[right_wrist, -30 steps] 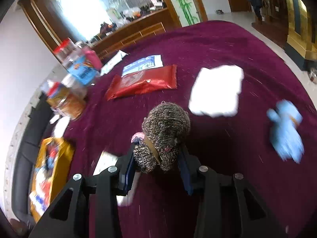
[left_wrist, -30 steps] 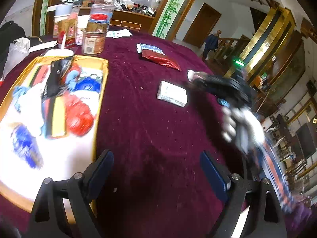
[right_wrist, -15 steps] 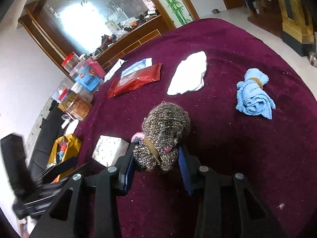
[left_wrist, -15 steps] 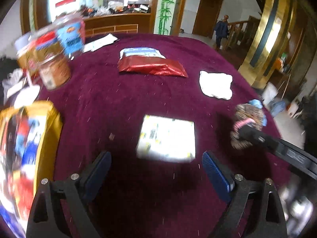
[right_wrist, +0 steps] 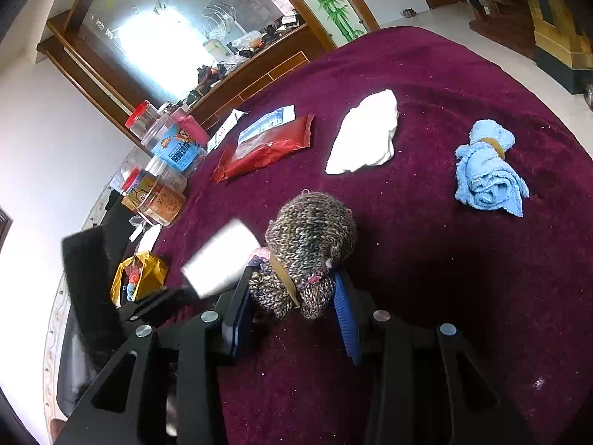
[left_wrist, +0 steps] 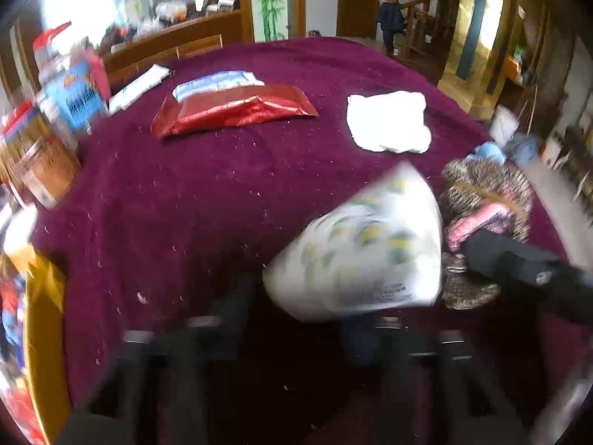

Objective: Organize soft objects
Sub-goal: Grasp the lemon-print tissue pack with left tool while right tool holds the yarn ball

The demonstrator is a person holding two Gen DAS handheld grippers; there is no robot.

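A white tissue pack [left_wrist: 367, 256] with yellow and green print is tipped up off the maroon table [left_wrist: 185, 204], blurred. My left gripper [left_wrist: 296, 315] is shut on its near end; the fingers are smeared by motion. From the right wrist view the same pack [right_wrist: 218, 259] sticks up from the left gripper [right_wrist: 185, 291]. My right gripper [right_wrist: 292, 289] is shut on a brown knitted bundle [right_wrist: 307, 237] with a tan band, just right of the pack. The bundle [left_wrist: 485, 207] almost touches the pack. A white cloth [right_wrist: 365, 133] and a rolled blue towel [right_wrist: 485, 170] lie farther out.
A red foil packet [left_wrist: 233, 109] with a blue-white packet behind it lies at the far middle. Several plastic jars [right_wrist: 174, 144] stand at the far left. A yellow tray [left_wrist: 40, 315] of colourful items sits at the left edge. A person stands by the far stairs.
The left gripper swung right from the tray to the tissue pack, closed on it and tipped it up. The right gripper kept the knitted bundle and hardly moved.
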